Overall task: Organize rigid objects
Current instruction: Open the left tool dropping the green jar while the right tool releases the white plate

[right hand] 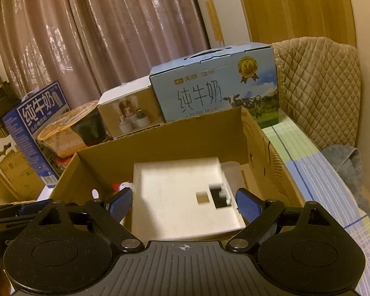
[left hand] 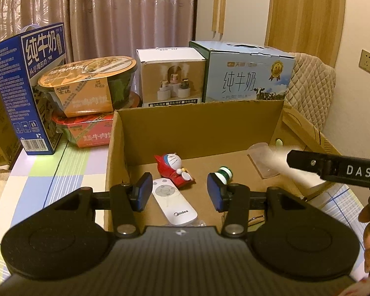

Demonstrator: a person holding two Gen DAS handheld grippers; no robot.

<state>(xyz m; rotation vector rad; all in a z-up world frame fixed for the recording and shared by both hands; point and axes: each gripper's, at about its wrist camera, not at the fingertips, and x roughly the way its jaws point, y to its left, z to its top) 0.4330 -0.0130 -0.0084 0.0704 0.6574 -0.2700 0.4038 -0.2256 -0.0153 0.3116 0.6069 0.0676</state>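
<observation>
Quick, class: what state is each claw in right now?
Left claw: open, empty.
Right claw: open; blurred white foam block between its pads, apparently released.

Both claws were the same build: matte black plastic with a ribbed center panel that had a little white crosshair mark. On each side sat a big round housing with a circular inset. The left claw point(left hand: 180, 192) had jointed black links with shiny silver pivot screws, ending in blue textured pads point(left hand: 143, 192). The right claw point(right hand: 183, 203) matched, and its black side bar read "DAS" in white letters.
</observation>
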